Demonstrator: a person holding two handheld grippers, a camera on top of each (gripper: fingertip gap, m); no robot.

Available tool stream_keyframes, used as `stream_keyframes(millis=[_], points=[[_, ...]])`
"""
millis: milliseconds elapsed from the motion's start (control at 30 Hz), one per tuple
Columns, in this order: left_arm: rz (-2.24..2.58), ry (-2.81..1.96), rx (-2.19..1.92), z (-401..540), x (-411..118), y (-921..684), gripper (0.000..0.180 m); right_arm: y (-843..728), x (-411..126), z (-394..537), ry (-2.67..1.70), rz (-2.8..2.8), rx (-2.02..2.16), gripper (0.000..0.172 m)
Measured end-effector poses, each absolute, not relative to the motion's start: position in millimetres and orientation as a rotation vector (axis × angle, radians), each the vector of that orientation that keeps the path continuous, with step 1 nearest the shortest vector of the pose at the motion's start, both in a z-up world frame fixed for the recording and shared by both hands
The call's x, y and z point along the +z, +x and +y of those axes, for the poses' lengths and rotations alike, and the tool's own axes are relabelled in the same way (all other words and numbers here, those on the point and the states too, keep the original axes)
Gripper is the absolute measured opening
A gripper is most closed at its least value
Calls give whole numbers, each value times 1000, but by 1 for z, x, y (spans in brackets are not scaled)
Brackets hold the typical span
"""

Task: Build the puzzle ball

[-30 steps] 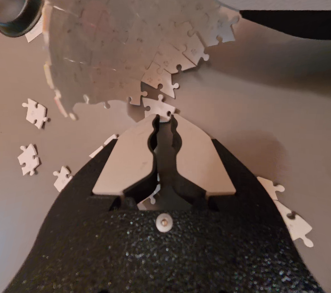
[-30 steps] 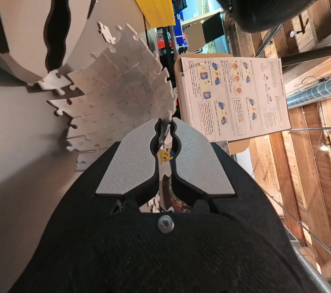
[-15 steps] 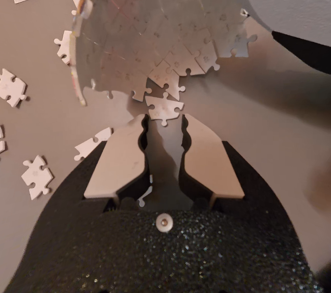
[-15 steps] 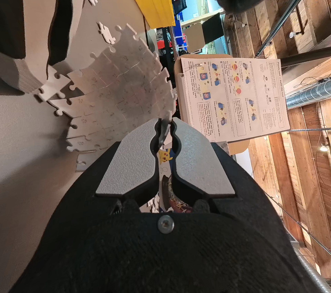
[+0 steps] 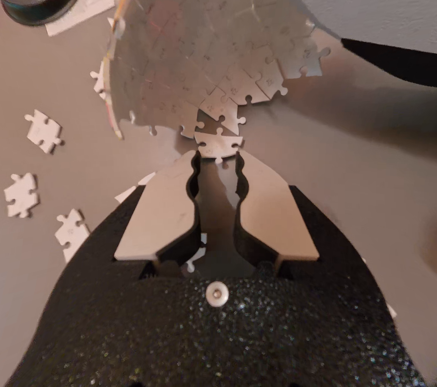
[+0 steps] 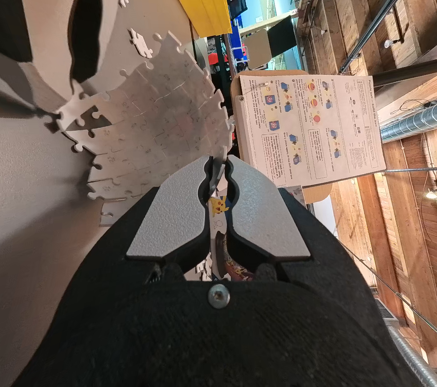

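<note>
Here, the right tongs (image 6: 218, 162) clamp the rim of a curved shell of joined puzzle pieces (image 6: 153, 124), held above the grey bench (image 5: 307, 186). The left tongs (image 5: 218, 158) stand apart, tips at a single white piece (image 5: 218, 145) on the shell's lower edge; loose pieces (image 5: 43, 130) lie nearby.

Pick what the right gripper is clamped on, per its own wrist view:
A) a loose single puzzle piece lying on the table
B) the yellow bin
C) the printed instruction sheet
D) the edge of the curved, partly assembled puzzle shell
D: in the right wrist view the right gripper has both fingers closed on the rim of the curved puzzle shell, which fans out up and left from the fingertips.
</note>
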State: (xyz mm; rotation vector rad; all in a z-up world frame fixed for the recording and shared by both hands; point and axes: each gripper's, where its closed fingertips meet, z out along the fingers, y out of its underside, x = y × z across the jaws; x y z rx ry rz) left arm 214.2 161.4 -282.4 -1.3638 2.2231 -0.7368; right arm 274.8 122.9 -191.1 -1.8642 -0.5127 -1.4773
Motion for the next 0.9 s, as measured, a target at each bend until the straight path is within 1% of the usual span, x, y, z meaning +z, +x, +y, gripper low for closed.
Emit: stream_keyframes(millis=[300, 467, 633, 767, 900], points=[[2232, -956, -583, 162, -274, 230, 27, 275, -191, 123, -1862, -521, -1477, 8], [2266, -952, -563, 169, -279, 228, 27, 276, -192, 123, -1860, -535, -1469, 8], [2277, -897, -560, 169, -278, 227, 19, 277, -191, 124, -1860, -549, -1464, 9], [2264, -926, -581, 167, -276, 227, 25, 278, -191, 124, -1856, -558, -1464, 8], [2243, -932, -630, 156, -273, 229, 18, 278, -192, 125, -1851, -554, -1460, 8]])
